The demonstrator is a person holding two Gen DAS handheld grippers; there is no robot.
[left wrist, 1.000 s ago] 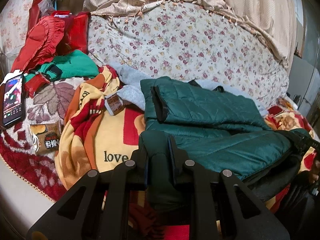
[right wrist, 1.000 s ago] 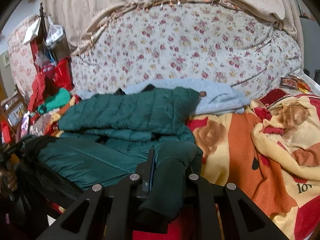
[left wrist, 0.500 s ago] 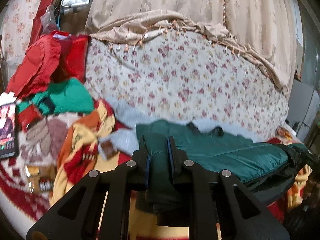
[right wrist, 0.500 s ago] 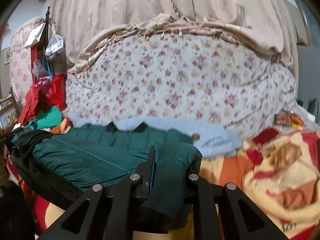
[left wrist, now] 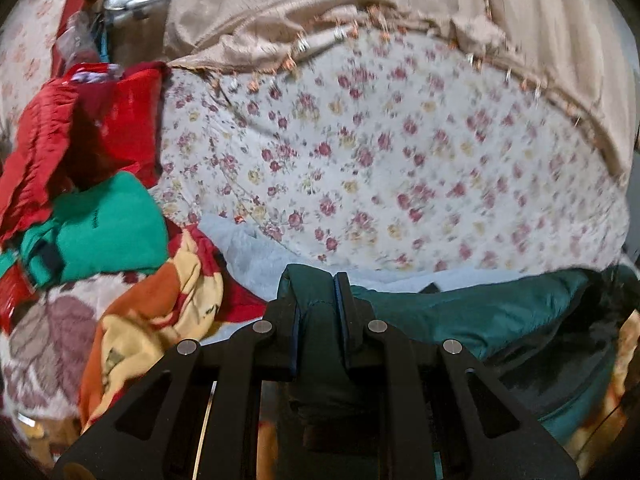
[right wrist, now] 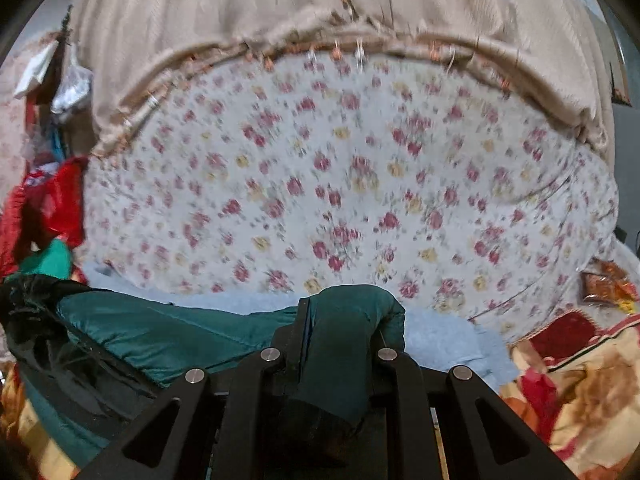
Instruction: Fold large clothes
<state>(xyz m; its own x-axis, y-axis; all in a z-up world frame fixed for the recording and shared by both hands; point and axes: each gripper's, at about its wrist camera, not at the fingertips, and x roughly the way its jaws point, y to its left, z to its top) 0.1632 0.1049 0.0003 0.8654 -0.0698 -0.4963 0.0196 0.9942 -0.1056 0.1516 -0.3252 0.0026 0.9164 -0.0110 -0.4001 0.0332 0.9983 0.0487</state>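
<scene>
A dark green quilted jacket (left wrist: pixel 472 312) hangs stretched between my two grippers above the bed. In the left wrist view my left gripper (left wrist: pixel 316 288) is shut on a bunched fold of its left end, and the cloth runs off to the right. Seen from the right wrist, my right gripper (right wrist: pixel 344 312) is shut on the other end, the jacket (right wrist: pixel 160 332) trailing away to the left with its black lining showing underneath. A pale blue garment (right wrist: pixel 448 340) lies on the bed beyond it.
A floral-covered mattress or cushion (left wrist: pixel 380 160) stands upright straight ahead, with beige drapery (right wrist: pixel 280 20) over it. Red clothes (left wrist: pixel 60 132) and a bright green garment (left wrist: pixel 104 228) are piled at the left. A yellow, orange and red blanket (left wrist: pixel 160 312) covers the bed.
Both grippers have lifted the jacket off the bed and carried it toward the floral cushion. The lower folded part of the jacket and the phone at the left have dropped out of view.
</scene>
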